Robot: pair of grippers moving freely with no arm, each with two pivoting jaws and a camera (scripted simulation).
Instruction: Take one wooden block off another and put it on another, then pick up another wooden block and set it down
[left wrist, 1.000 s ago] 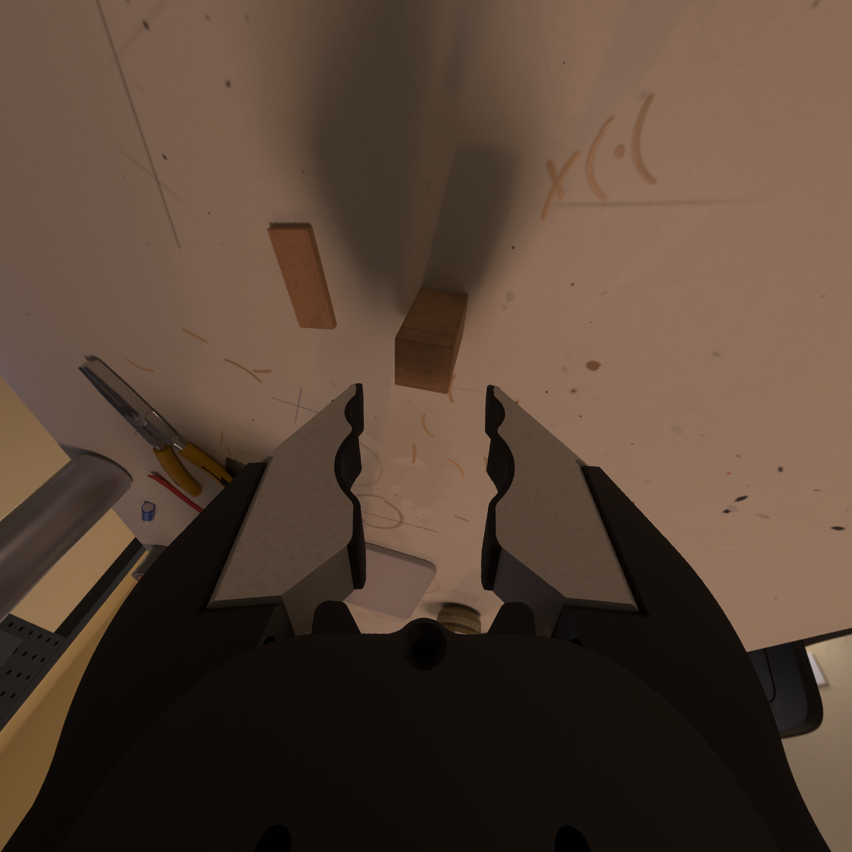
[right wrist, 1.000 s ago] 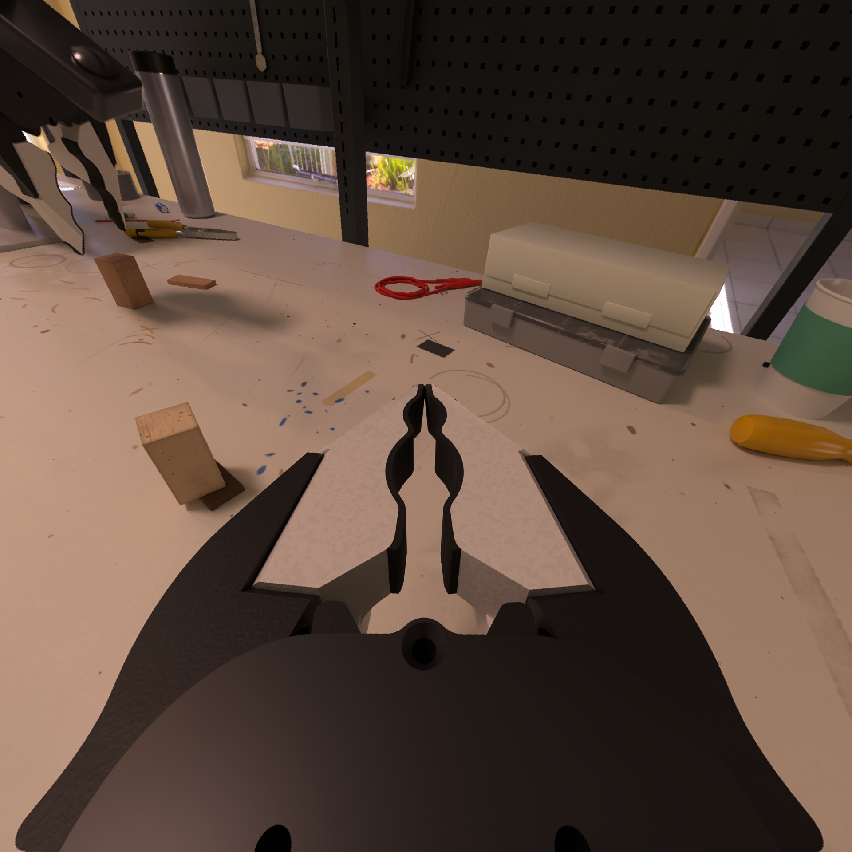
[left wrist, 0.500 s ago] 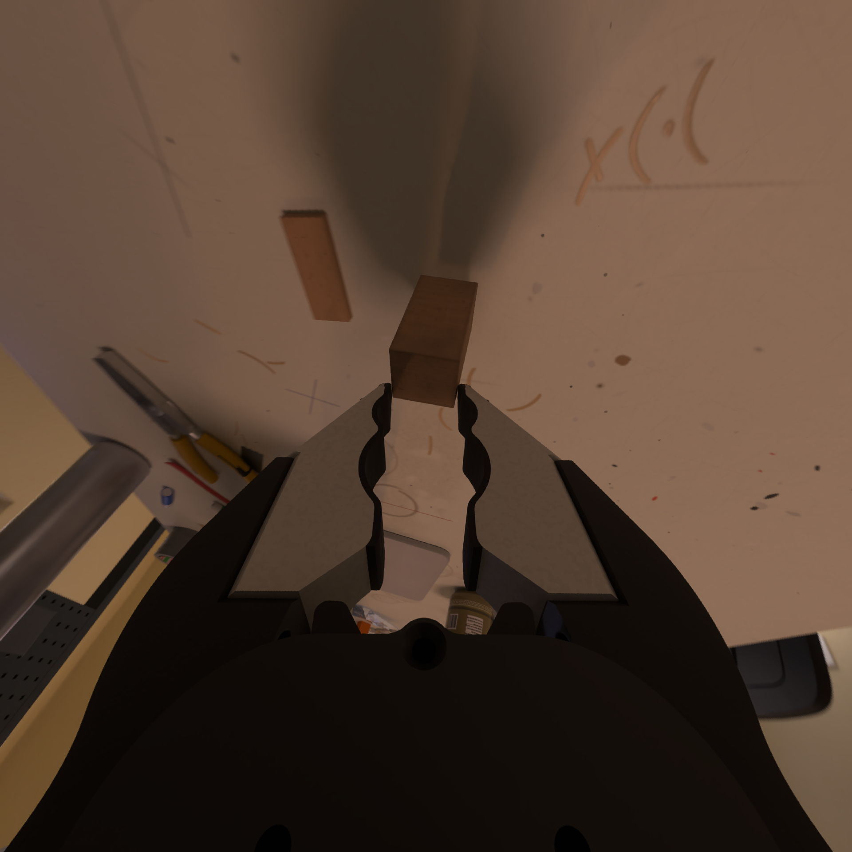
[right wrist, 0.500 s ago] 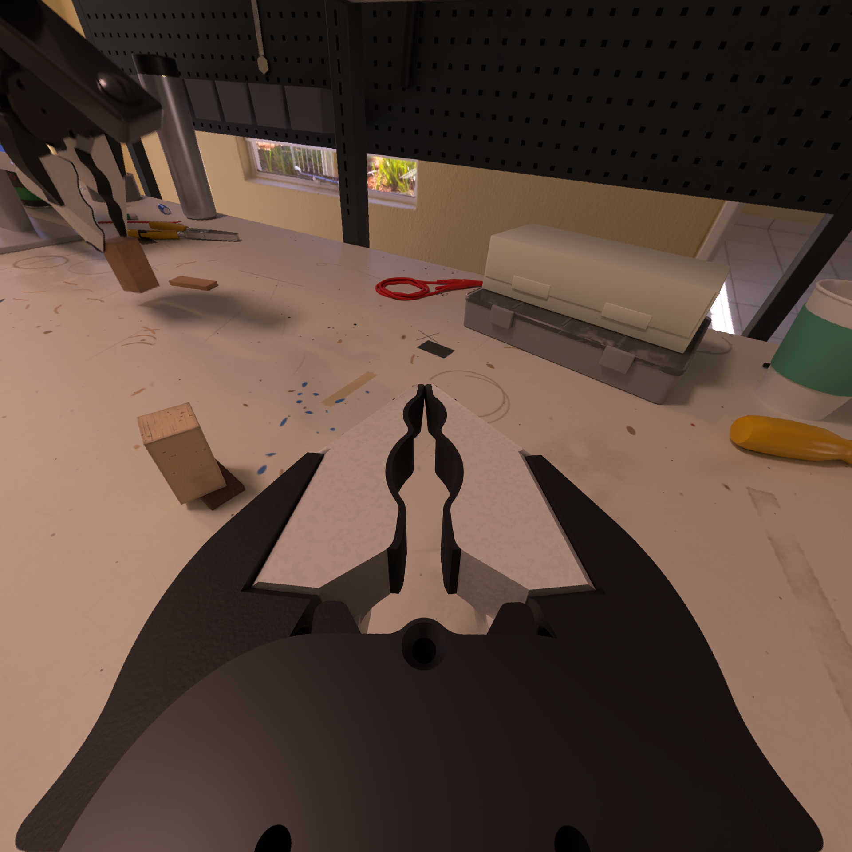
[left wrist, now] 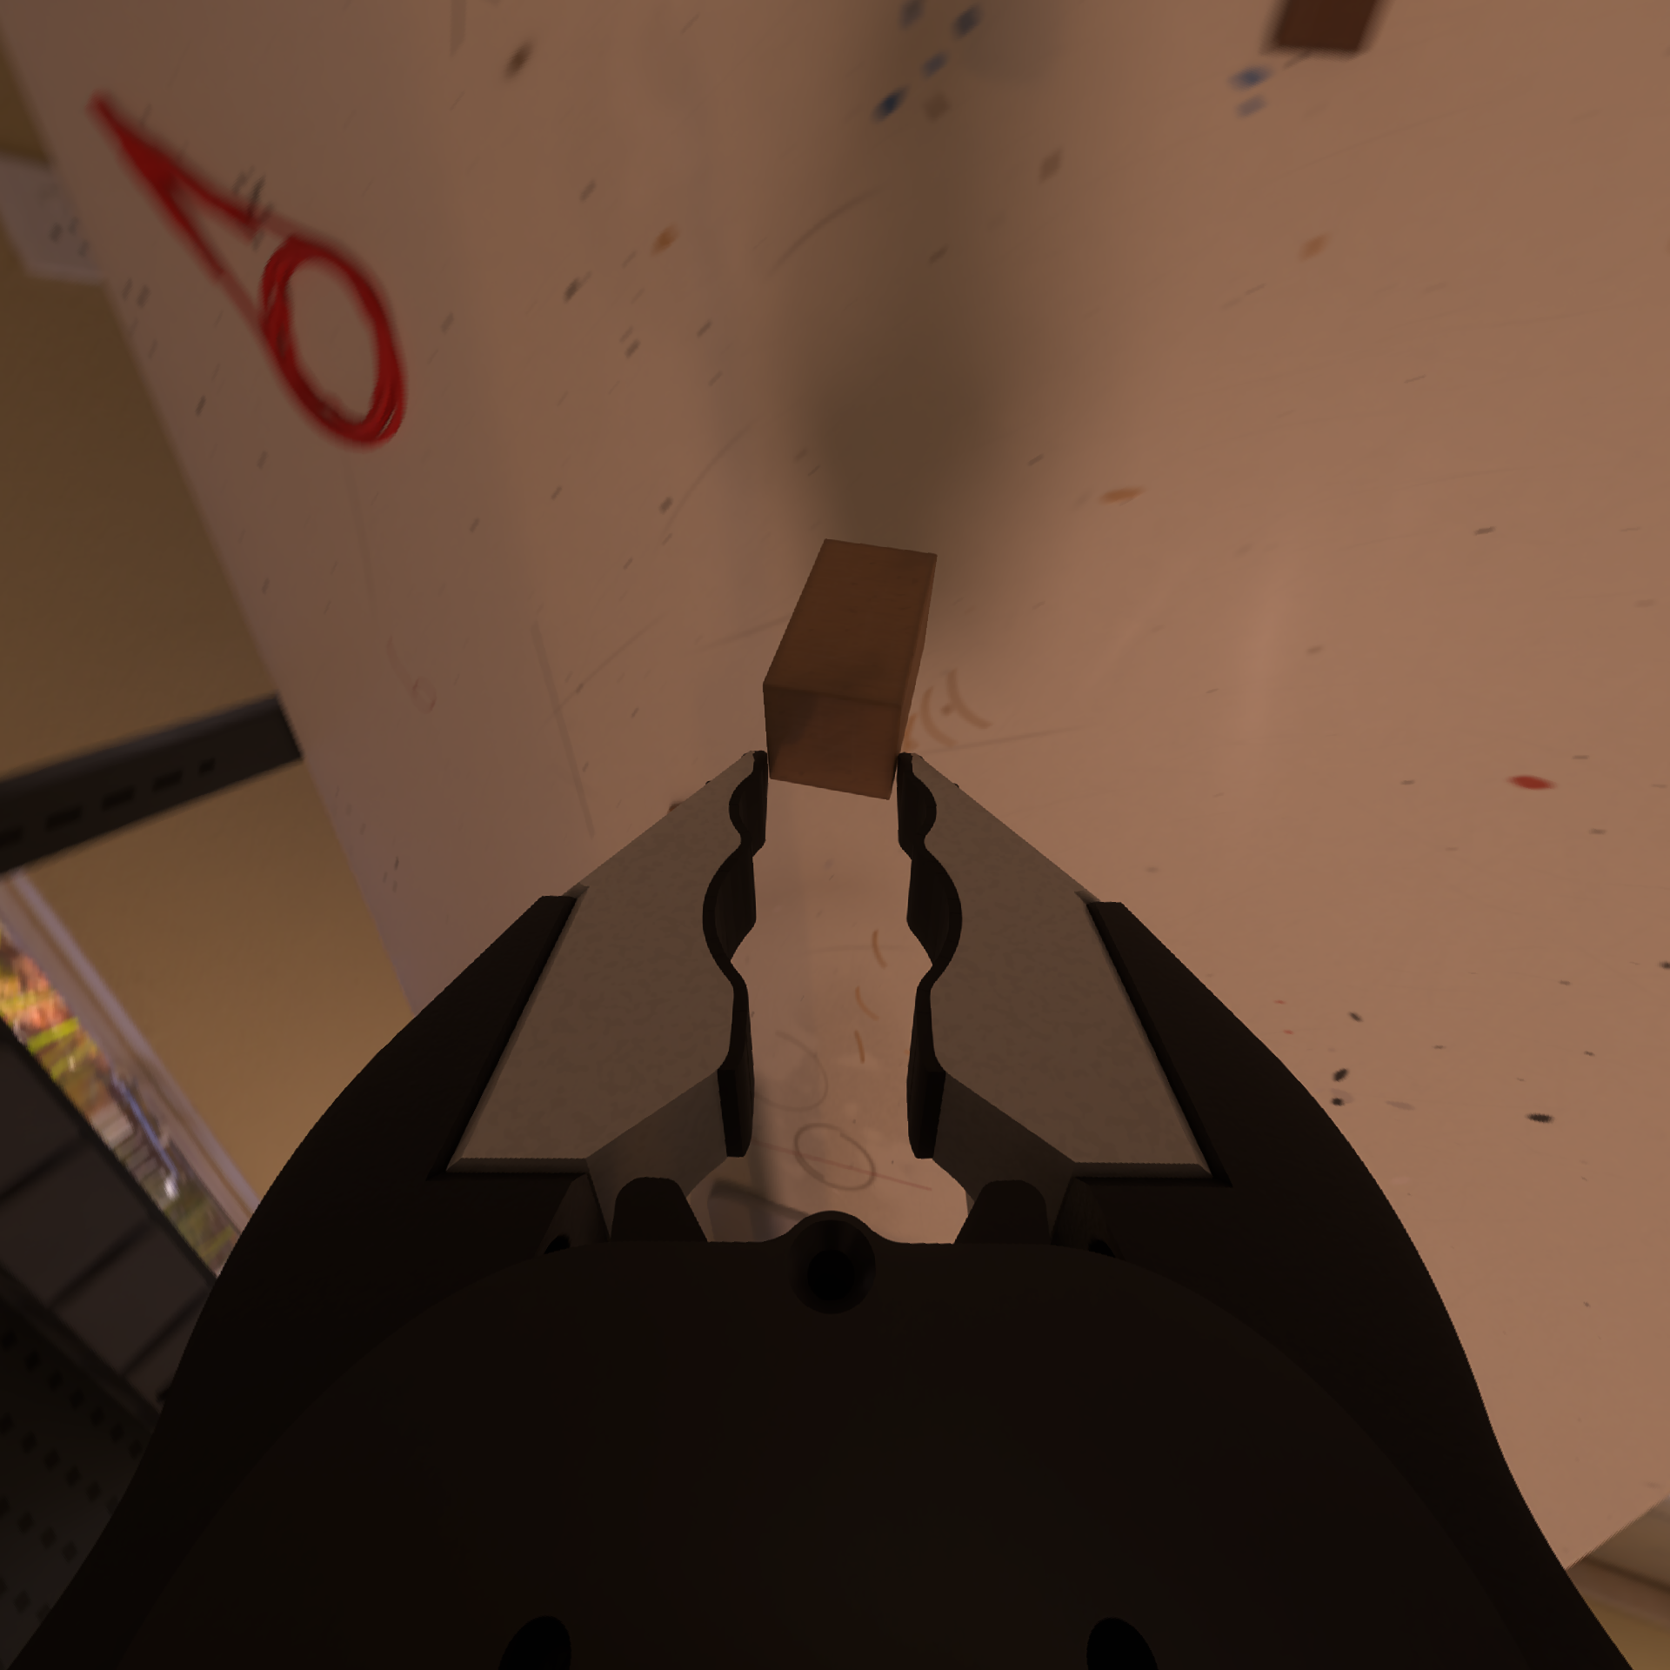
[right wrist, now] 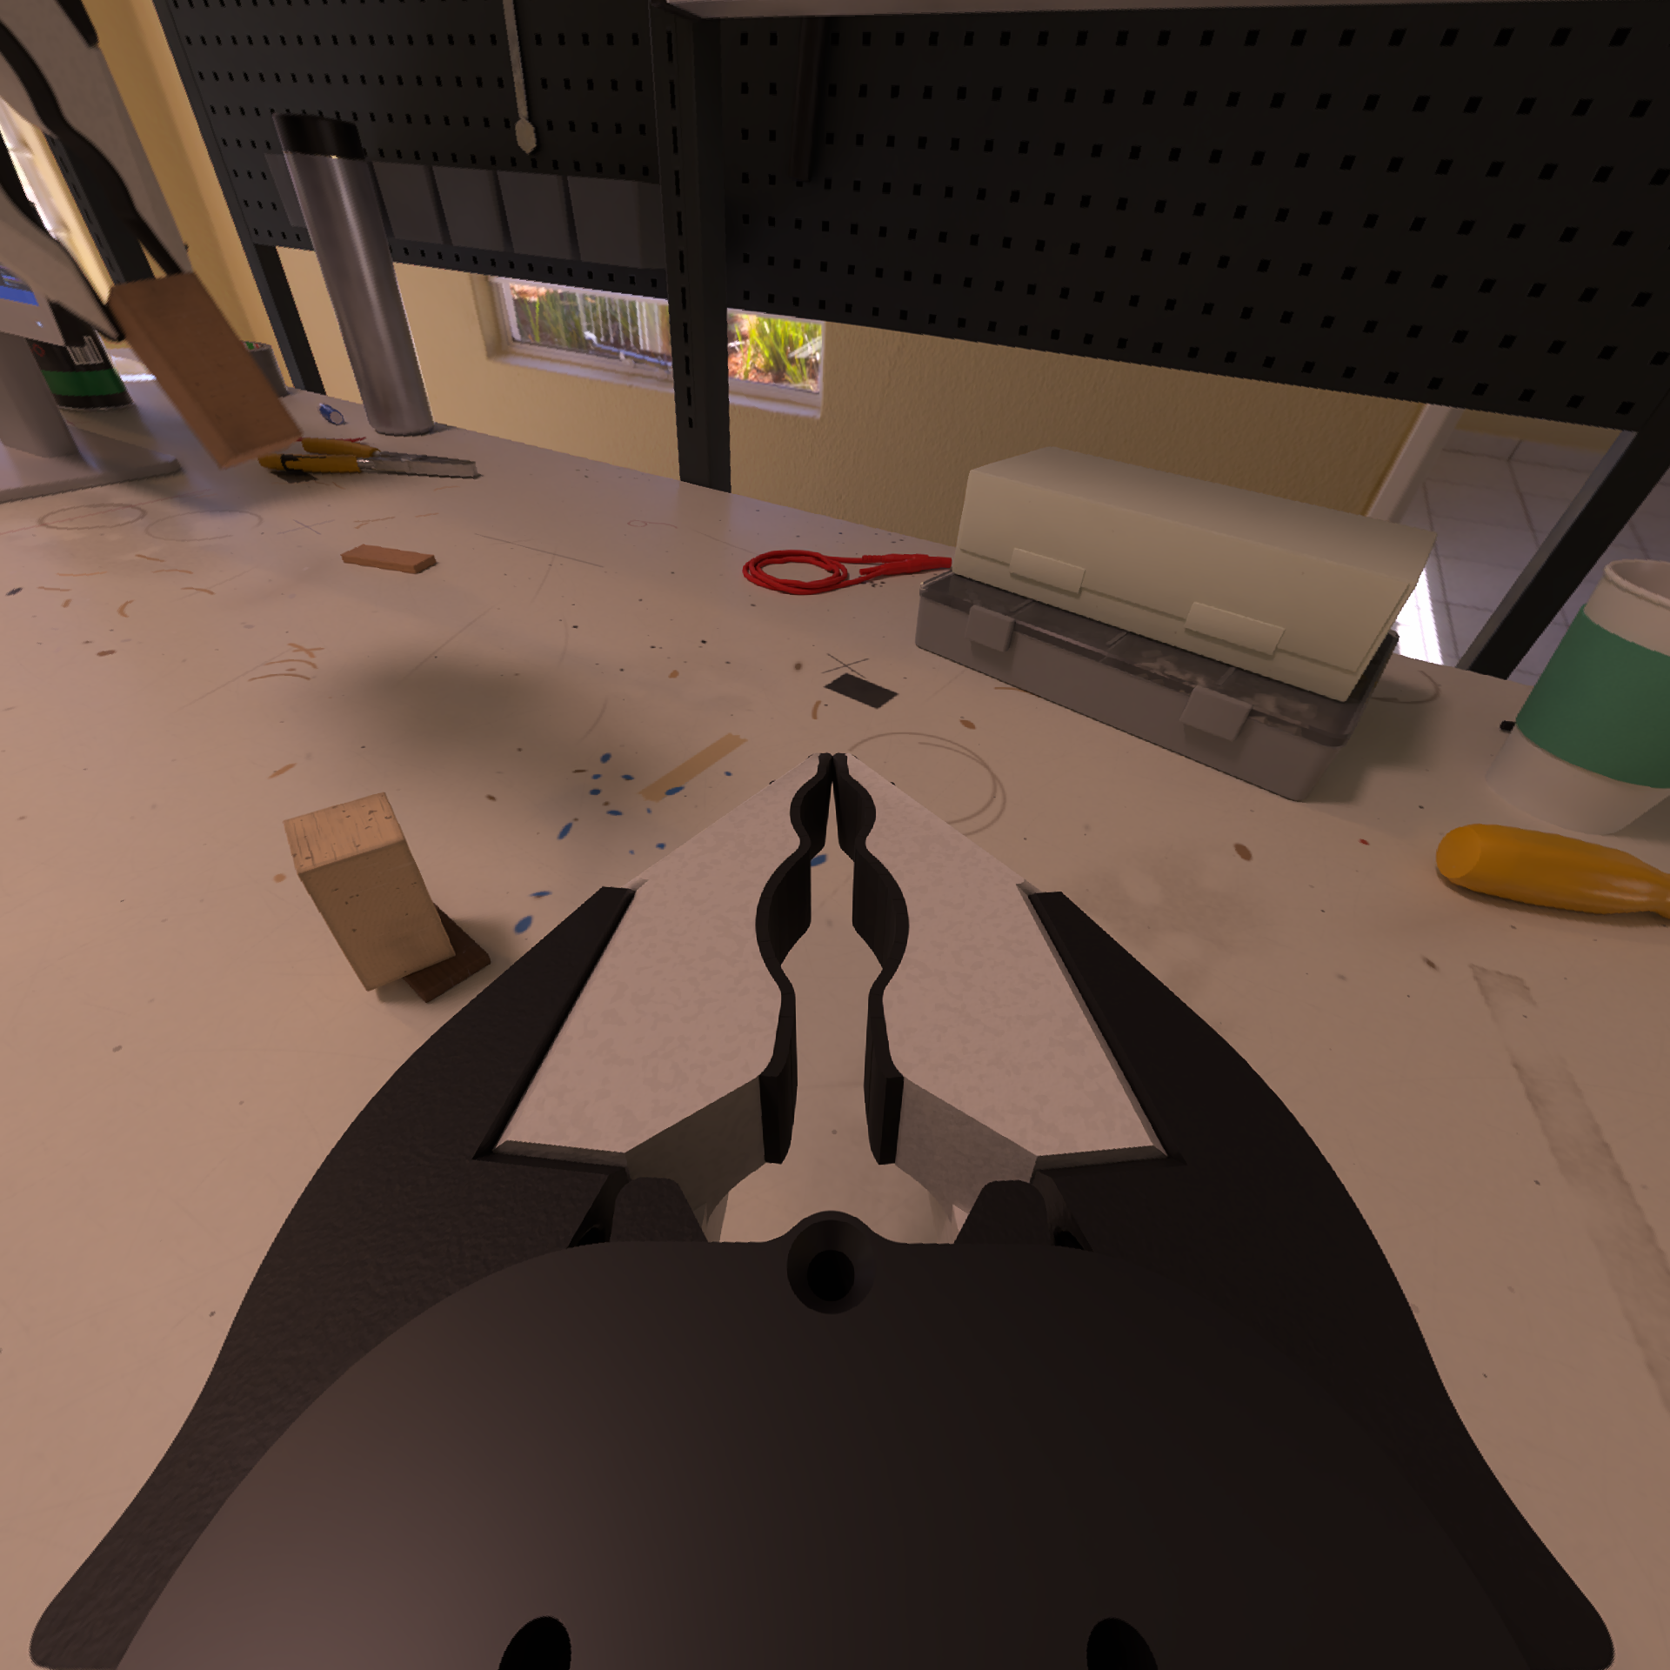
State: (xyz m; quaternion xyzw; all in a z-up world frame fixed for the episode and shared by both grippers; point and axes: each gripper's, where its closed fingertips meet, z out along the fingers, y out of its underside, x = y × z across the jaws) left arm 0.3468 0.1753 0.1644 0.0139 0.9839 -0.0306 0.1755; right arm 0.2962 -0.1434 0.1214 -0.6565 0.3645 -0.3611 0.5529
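My left gripper [left wrist: 831,768] is shut on a brown wooden block [left wrist: 849,664] and holds it by its near end, high above the bench. The same block [right wrist: 203,366] shows at the far left of the right wrist view, hanging tilted from the left gripper's fingers [right wrist: 54,262]. A pale wooden block [right wrist: 366,886] stands tilted on a dark flat block [right wrist: 452,962] on the bench; the dark block also shows in the left wrist view [left wrist: 1324,23]. A thin flat wooden block [right wrist: 389,558] lies farther back. My right gripper [right wrist: 831,759] is shut and empty, low over the bench.
A red cable coil [right wrist: 813,569] [left wrist: 334,352], a grey and cream case [right wrist: 1166,605], a green and white cup [right wrist: 1599,696], an orange handle [right wrist: 1545,867], yellow-handled pliers [right wrist: 361,456] and a metal cylinder [right wrist: 357,271] stand on the bench. A pegboard [right wrist: 1084,181] runs behind.
My left gripper closed on the brown block, lifted it off the bench and carried it up and towards the right gripper. The right gripper has not moved.
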